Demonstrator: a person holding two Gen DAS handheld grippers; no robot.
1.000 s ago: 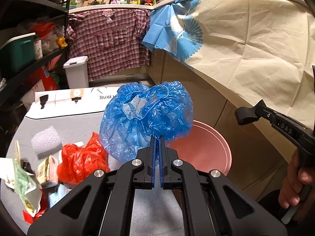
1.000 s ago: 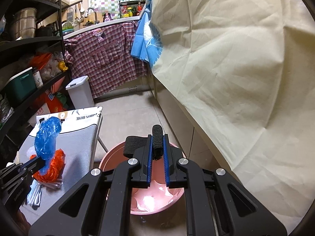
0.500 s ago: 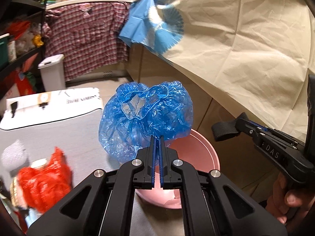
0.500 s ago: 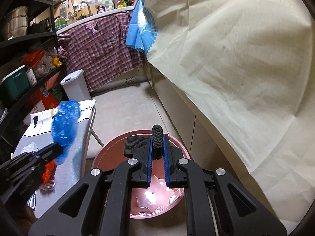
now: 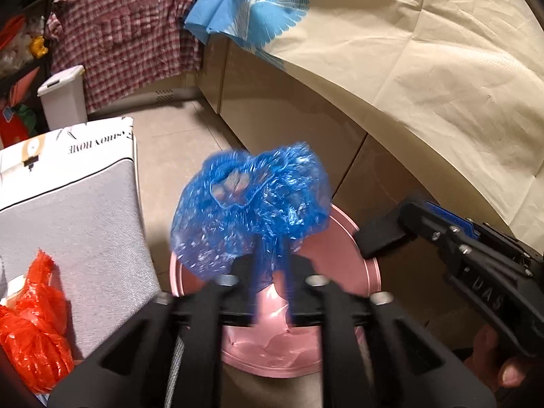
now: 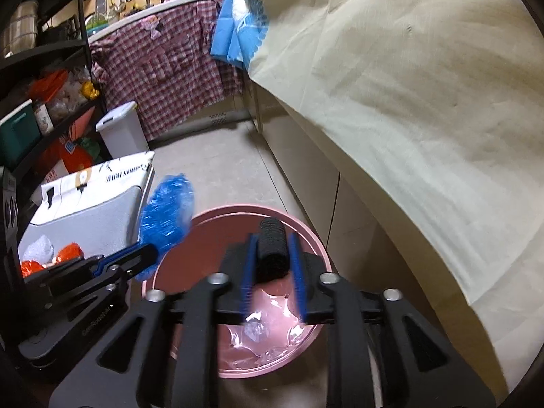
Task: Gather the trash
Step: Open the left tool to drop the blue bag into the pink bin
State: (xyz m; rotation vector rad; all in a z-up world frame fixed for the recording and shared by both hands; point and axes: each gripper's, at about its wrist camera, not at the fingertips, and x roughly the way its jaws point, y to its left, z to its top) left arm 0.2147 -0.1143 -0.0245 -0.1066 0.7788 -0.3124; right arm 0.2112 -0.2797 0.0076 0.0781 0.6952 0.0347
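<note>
Drop step in hand. Above the pink bin point(image 5: 353, 234): left gripper point(image 5: 270, 265), jaws parting, blue plastic cap point(image 5: 251, 207) barely pinched; right gripper point(image 6: 272, 255), jaws parting around black roll point(image 6: 272, 248). Next: open fully, letting both fall inside the rim.

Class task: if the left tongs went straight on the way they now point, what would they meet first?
Probably the pink bin: the left tongs, open around the blue plastic cap, point over its rim. Depth is unclear.

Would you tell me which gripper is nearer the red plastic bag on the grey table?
Left. The left gripper is beside the table by the red plastic bag; the right gripper is over the pink bin, farther away.
</note>
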